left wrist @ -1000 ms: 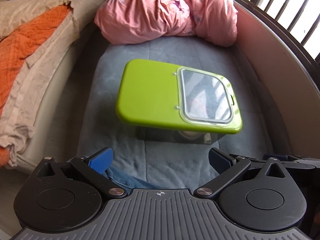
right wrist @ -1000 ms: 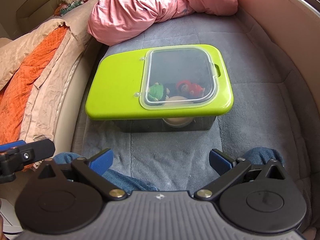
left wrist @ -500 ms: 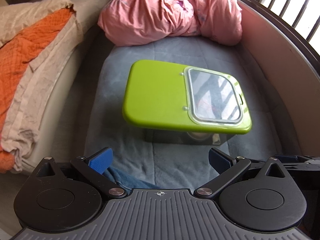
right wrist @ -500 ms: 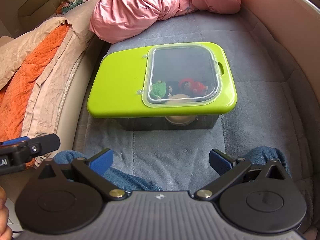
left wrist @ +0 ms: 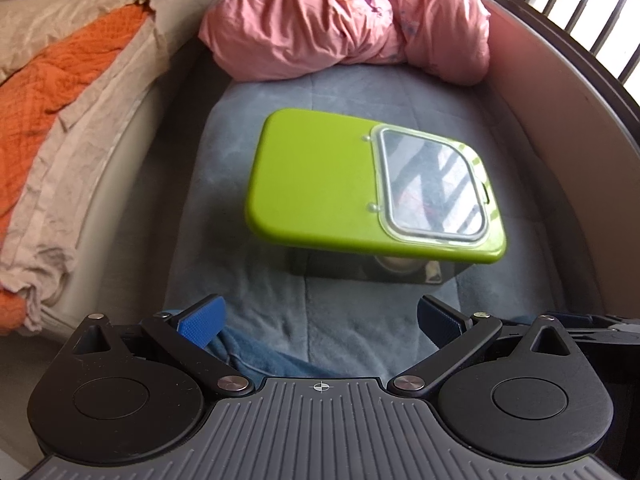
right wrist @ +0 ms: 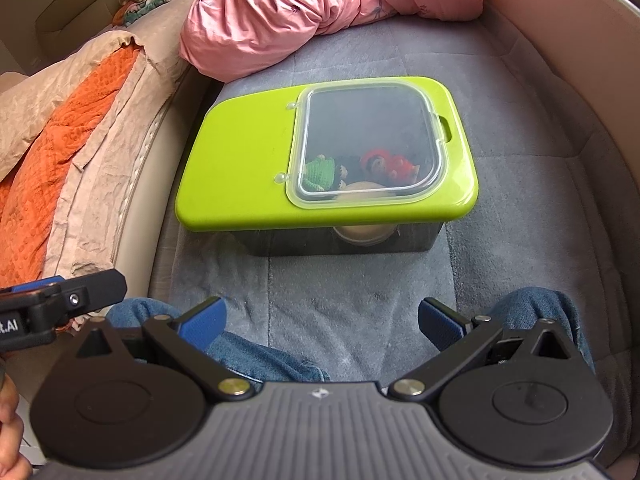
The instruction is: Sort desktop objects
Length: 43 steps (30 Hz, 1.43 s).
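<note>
Toys show through the hatch from right wrist only.

You have the box on the mat; the quilt lies behind the box, the blanket to its left, toys inside it.

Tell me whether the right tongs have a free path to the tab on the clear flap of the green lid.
Probably yes. The right tongs are open, holding nothing, and only bare grey blanket lies before the box. The tab sits exposed on the flap's far right edge.
</note>
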### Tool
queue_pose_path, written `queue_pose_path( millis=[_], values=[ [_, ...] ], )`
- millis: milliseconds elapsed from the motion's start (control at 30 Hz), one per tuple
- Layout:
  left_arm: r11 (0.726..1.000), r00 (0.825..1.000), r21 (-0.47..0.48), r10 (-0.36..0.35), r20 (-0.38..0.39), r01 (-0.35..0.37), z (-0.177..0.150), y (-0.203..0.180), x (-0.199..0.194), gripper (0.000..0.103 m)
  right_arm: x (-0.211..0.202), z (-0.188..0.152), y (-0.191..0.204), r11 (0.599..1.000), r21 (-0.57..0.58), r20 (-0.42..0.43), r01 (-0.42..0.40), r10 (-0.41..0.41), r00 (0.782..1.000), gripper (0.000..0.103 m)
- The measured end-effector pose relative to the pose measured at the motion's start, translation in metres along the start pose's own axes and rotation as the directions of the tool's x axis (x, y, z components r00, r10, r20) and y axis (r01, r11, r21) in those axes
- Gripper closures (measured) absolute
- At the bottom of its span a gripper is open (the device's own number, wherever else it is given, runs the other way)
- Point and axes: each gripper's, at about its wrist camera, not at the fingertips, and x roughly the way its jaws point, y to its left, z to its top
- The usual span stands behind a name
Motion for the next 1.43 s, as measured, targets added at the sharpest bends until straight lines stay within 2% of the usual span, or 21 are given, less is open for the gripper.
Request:
queue_pose_path(
  millis=[767, 1033, 1433],
  values=[
    [1.000, 1.000, 0.021, -0.007, 0.016, 0.006, -0.0014, -0.0028, -0.0024, 0.000, 0.0049, -0.0035, 0.0037, 1.000, 0.004, -0.016, -0.007, 0.007, 1.000, 0.000],
    [1.000, 1.000, 0.028, 0.010, 0.016, -0.011, -0.0011, -0.0044, -0.0003, 0.000, 0.0061, -0.0027, 0.0038, 1.000, 0.000, -0.018, -0.008, 0.008, 1.000, 0.000],
    [1.000, 0.999, 0.011, 0.016, 0.047, -0.016, -0.0009, -0.0006, -0.0024, 0.000, 0.0068, -0.0031, 0.0042, 1.000, -0.004, -0.020, -0.007, 0.007, 1.000, 0.000]
  ],
)
